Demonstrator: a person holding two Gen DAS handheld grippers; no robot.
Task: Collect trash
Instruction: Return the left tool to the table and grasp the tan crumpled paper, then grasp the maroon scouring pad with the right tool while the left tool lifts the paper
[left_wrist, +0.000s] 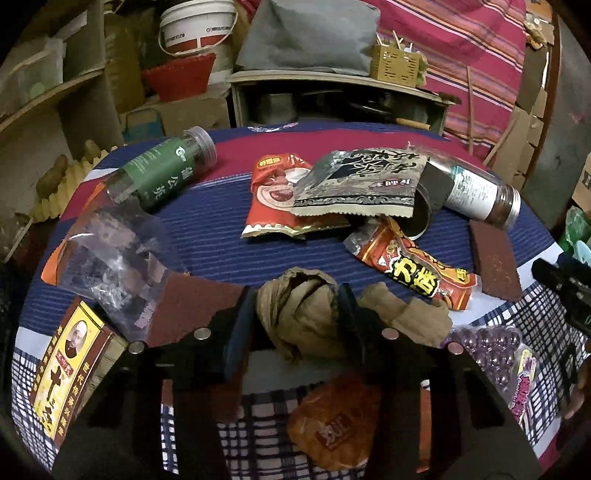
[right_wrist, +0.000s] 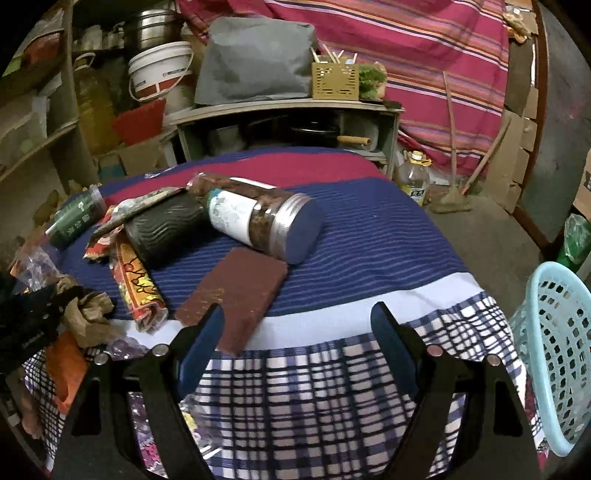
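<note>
The left gripper (left_wrist: 295, 314) is squeezed shut on the crumpled brown paper (left_wrist: 299, 310) near the table's (left_wrist: 207, 236) front edge. It looks light, soft and squashy; the middle is best. The right gripper (right_wrist: 295, 332) is wide apart, holding nothing.

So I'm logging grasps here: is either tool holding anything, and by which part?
The left tool is closed on the crumpled brown paper, pinching its bunched left lobe. The right tool is open and holds nothing.
</note>
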